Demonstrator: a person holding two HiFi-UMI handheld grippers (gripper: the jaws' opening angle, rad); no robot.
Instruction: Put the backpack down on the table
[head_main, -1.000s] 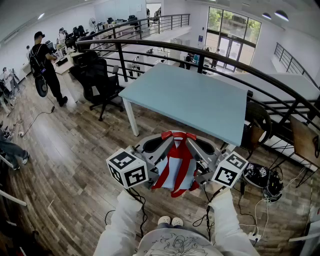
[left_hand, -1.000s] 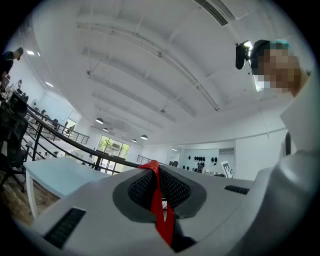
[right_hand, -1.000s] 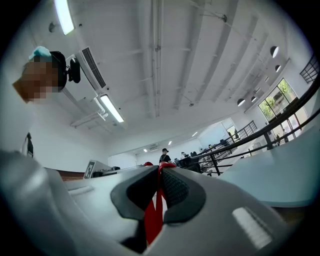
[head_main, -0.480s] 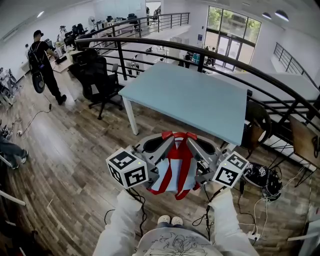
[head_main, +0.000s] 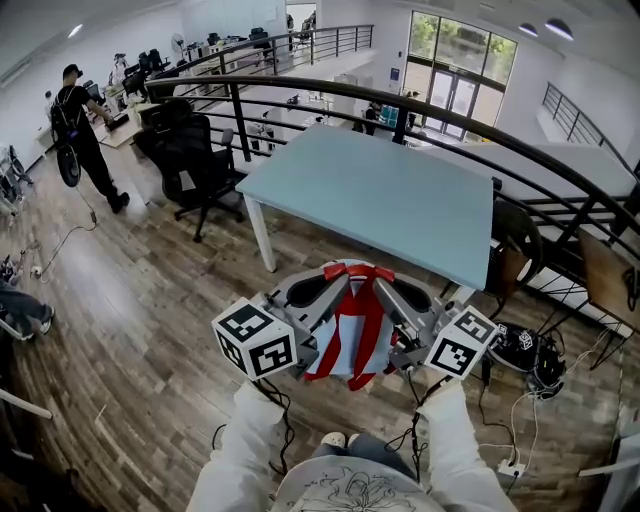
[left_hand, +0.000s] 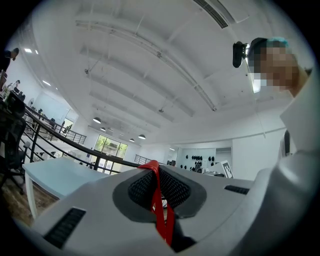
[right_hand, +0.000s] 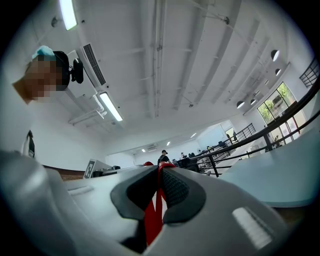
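Head view, left to right: the left gripper (head_main: 333, 272) is a smooth, pale grey plastic shell with a white cube (head_main: 255, 340) of black square markers at its rear. An arm in a white sleeve (head_main: 240, 450) carries it. In the left gripper view its fingers (left_hand: 95, 200) are broad, rounded wedges lined with black pads (left_hand: 175, 189) of fine knurled texture. They are pressed together on a flat red webbing strap (left_hand: 160, 212), which runs up between the pads and folds over the tips.

Between the two grippers hangs the backpack (head_main: 345, 345), a small, soft fabric bag. The panel facing the camera is pale blue, crossed by red straps that spread in a V from the top, and red also shows at its lower edge. It hangs in the air above the brown wood-plank floor (head_main: 150, 290), just short of the near edge of the tabletop (head_main: 380, 195) and not touching it. Its strap end points away from the person, toward the tabletop. Its long axis runs from the fingertips back toward the person's body, slung below the grippers.

The right gripper (head_main: 383, 273) mirrors the left in shape and material. Its fingers likewise pinch a red strap tight between knurled black pads. Beyond lies the tabletop, a flat, matte, pale blue rectangle on white legs.
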